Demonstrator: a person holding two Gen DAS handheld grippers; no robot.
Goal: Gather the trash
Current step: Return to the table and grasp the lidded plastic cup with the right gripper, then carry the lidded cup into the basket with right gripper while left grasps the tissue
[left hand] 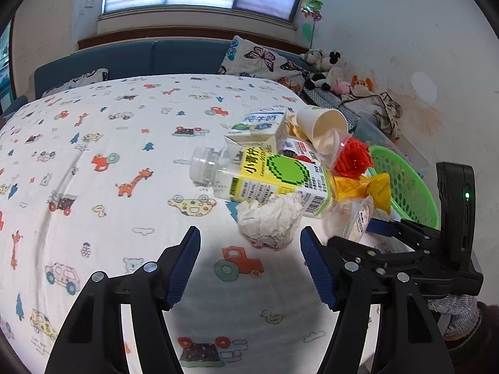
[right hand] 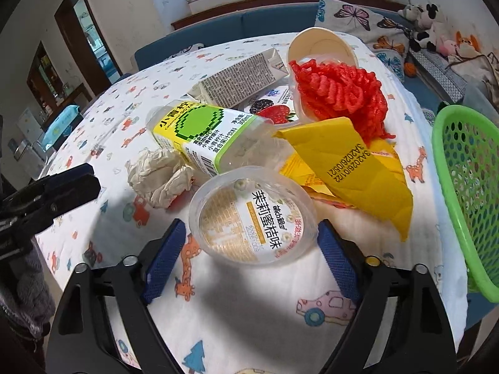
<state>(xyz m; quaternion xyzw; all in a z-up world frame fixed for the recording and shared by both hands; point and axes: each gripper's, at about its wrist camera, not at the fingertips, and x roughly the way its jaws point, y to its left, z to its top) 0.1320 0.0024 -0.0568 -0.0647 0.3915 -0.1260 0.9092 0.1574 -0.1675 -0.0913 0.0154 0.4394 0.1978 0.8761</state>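
A pile of trash lies on the cartoon-print bedsheet (left hand: pixel 93 187). A crumpled white tissue (left hand: pixel 268 221) sits just ahead of my left gripper (left hand: pixel 251 233), which is open with nothing between its pads. Behind it lie a clear bottle with a yellow-green label (left hand: pixel 265 177), a milk carton (left hand: pixel 259 127), a paper cup (left hand: pixel 324 124), red mesh (left hand: pixel 352 155) and a yellow wrapper (right hand: pixel 352 162). My right gripper (right hand: pixel 252 226) has both blue pads against the rim of a clear plastic jelly cup (right hand: pixel 249 215), which is tipped towards the camera.
A green perforated basket (right hand: pixel 467 187) stands at the bed's right edge, close to the pile. Plush toys (left hand: pixel 327 68) and a butterfly pillow (left hand: pixel 262 59) sit by the far wall. The left gripper's body (right hand: pixel 62 180) is at the left of the right wrist view.
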